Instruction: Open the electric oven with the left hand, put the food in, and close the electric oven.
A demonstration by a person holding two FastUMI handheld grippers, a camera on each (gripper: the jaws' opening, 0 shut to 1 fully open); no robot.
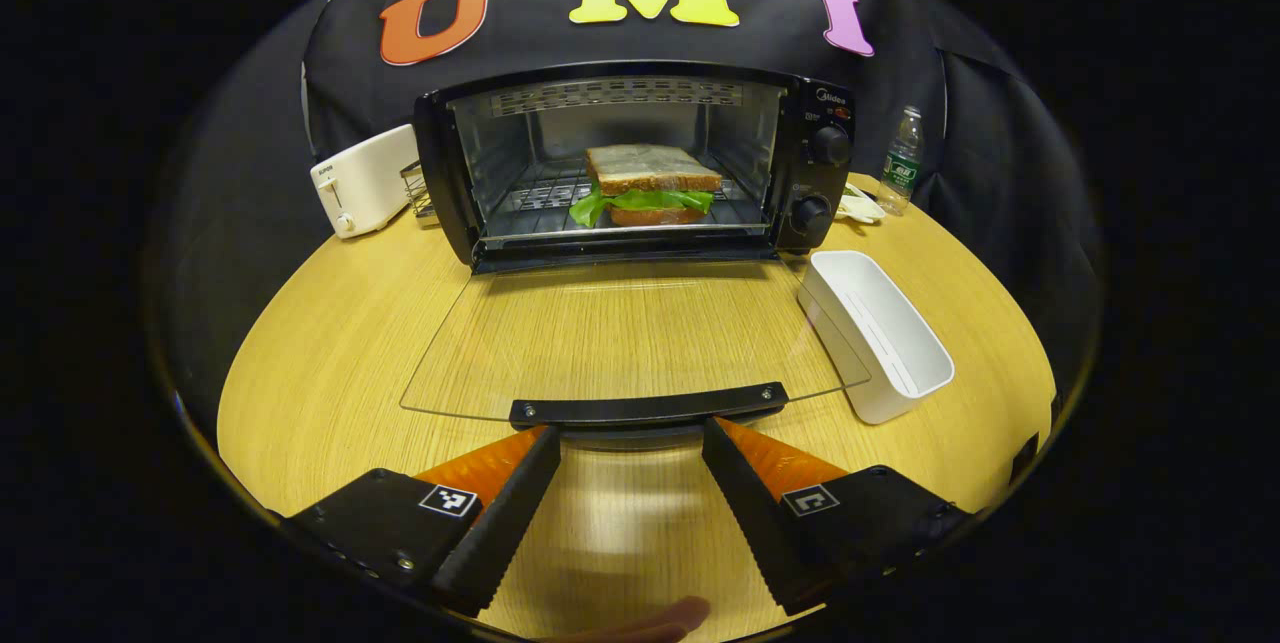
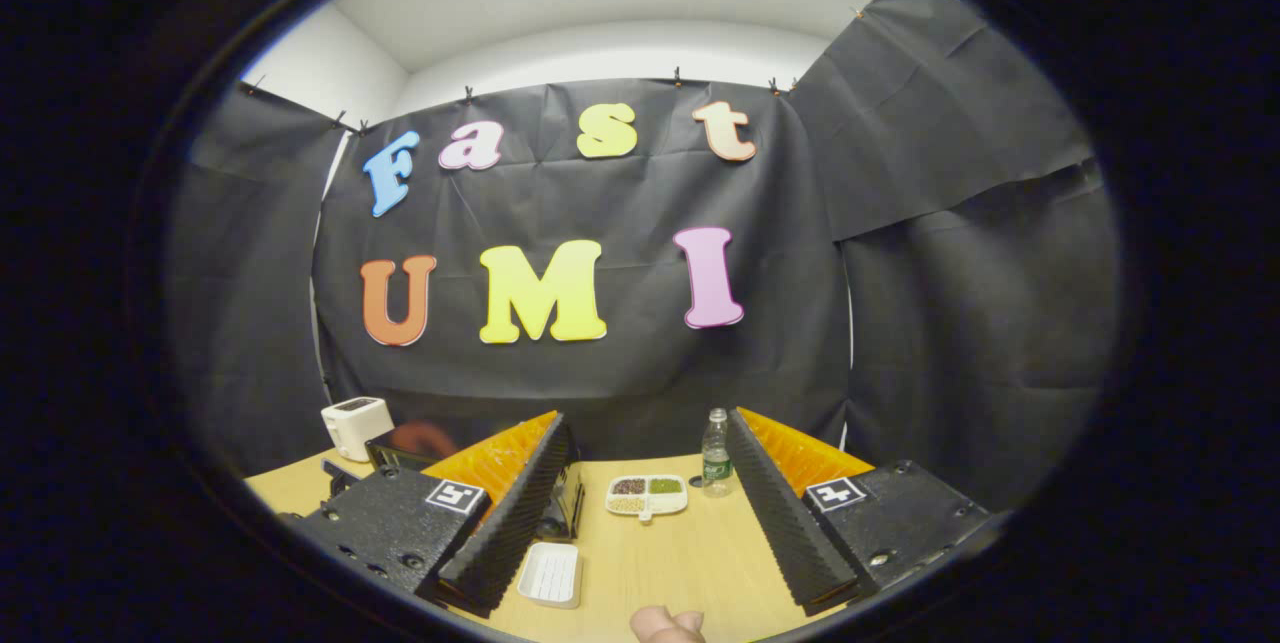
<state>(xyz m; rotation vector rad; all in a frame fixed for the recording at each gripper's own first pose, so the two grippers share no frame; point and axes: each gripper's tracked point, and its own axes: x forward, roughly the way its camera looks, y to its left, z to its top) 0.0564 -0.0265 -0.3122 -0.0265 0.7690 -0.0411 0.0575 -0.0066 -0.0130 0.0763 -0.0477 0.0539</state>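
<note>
The black electric oven stands at the back of the table, its glass door folded flat toward me. A sandwich with lettuce rests on the rack inside. My left gripper is open, and its fingertips sit just behind the door's black handle without pressing on it. In the right gripper view, my right gripper is open with nothing between its fingers, raised and pointing at the back wall. A dark corner of the oven peeks out behind its left finger.
A white rectangular tray lies right of the door, touching its corner. A white toaster and a small wire rack stand left of the oven, a water bottle to its right. A divided dish of grains sits beside the bottle.
</note>
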